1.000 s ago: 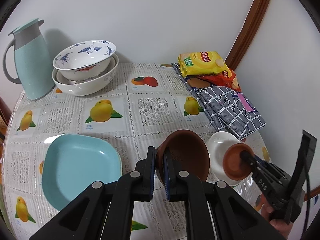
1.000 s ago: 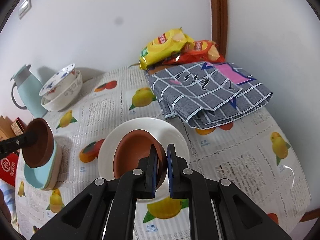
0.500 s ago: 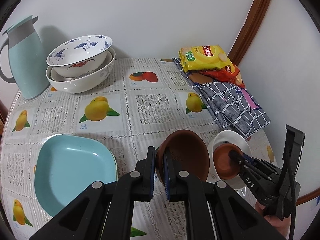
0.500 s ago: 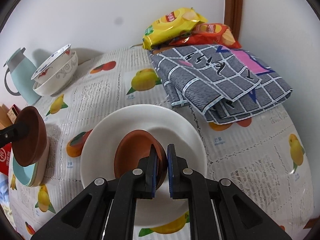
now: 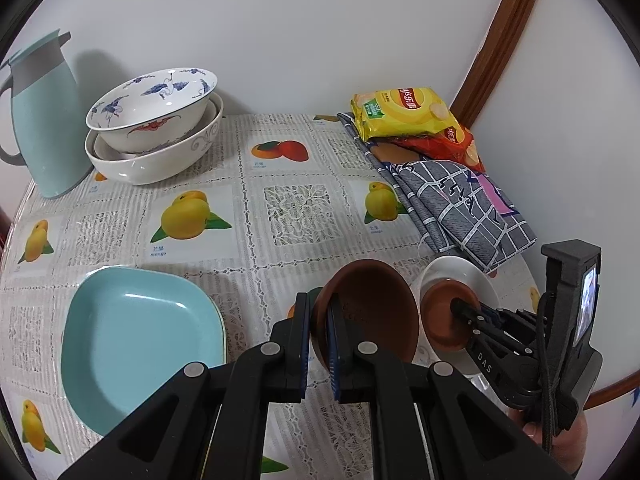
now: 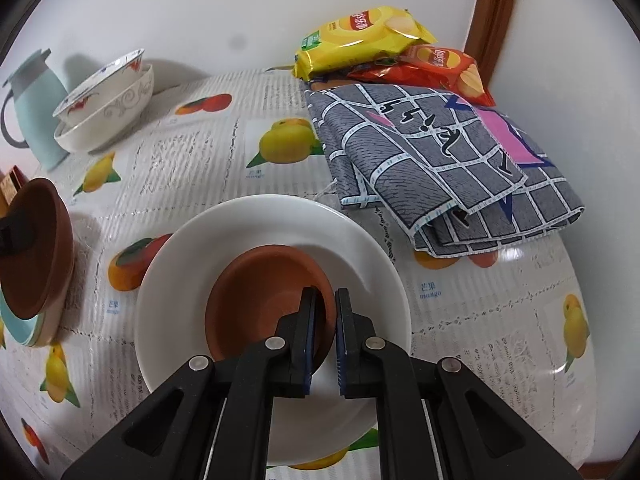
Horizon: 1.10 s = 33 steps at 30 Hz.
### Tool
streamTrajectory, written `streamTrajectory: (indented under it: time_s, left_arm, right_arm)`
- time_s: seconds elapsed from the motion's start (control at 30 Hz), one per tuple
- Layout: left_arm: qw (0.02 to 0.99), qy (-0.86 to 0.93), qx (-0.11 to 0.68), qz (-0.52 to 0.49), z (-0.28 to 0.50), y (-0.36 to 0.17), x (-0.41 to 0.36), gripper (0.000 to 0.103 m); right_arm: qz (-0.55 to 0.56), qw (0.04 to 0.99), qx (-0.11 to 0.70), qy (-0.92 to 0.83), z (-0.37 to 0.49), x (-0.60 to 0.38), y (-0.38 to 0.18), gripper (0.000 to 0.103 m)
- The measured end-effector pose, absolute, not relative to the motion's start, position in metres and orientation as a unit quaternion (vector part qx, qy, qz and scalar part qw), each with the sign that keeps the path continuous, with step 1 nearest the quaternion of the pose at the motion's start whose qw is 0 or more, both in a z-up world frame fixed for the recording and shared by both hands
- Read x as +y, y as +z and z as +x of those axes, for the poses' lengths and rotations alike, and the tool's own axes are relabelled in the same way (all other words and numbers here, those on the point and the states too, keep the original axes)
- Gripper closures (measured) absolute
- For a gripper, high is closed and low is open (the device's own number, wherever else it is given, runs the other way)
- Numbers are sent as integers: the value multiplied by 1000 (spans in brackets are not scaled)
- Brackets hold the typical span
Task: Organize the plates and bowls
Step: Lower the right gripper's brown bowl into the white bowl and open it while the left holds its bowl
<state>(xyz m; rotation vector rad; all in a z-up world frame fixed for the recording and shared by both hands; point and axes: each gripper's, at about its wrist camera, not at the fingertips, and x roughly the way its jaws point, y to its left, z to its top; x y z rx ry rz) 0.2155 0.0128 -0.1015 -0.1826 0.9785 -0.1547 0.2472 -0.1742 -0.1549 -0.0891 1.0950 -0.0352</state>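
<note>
My left gripper [image 5: 318,316] is shut on the rim of a dark brown dish [image 5: 372,312], held tilted above the table beside a light blue square plate [image 5: 136,344]. My right gripper [image 6: 322,308] is shut on the rim of a smaller terracotta dish [image 6: 264,292], which sits low inside a white round plate [image 6: 280,224]. The left wrist view shows the right gripper [image 5: 460,306], the terracotta dish [image 5: 440,316] and the white plate [image 5: 460,272] at the right. The brown dish [image 6: 32,248] shows at the left of the right wrist view over the blue plate [image 6: 16,324].
Two stacked white bowls [image 5: 156,128] and a light blue jug [image 5: 44,120] stand at the back left. A folded grey checked cloth [image 6: 440,152] and snack bags [image 6: 360,36] lie at the back right by the wall. The table has a fruit-print cloth [image 5: 240,216].
My right gripper has lowered the terracotta dish down into the white plate. My left gripper has kept its hold on the brown dish and shifted slightly toward the back of the table.
</note>
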Motion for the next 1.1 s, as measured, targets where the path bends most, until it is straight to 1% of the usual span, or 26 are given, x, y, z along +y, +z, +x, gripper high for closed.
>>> streamTrajectory:
  time_s: [0.37,0.63,0.7,0.83,1.0,1.1]
  left_arm:
    - [875,-74,470,-93,207,-102,24,95]
    - [876,-79,465,-97,202,-99,32,95]
    - [877,-82,463,-96,200,-97,31,95]
    - [879,-87,459,-93,196,-92,30,95]
    - [882,-89,454,-88,192,-86,28,95]
    - [884,-88,451,-87,189,-83,26,95]
  right_arm:
    - [-66,833,549,-21,257,-166,-162,87]
    - [-77,833,546,-33,255,-163,-164,85]
    - [-81,834,545,-32,253,-161,-163,81]
    - [-92,835,541,-30,250,-159,-162,77]
    - [-93,846,524,-31,244,-159,-150,62]
    - [-80,855,511,-32,240,-164,-140,61]
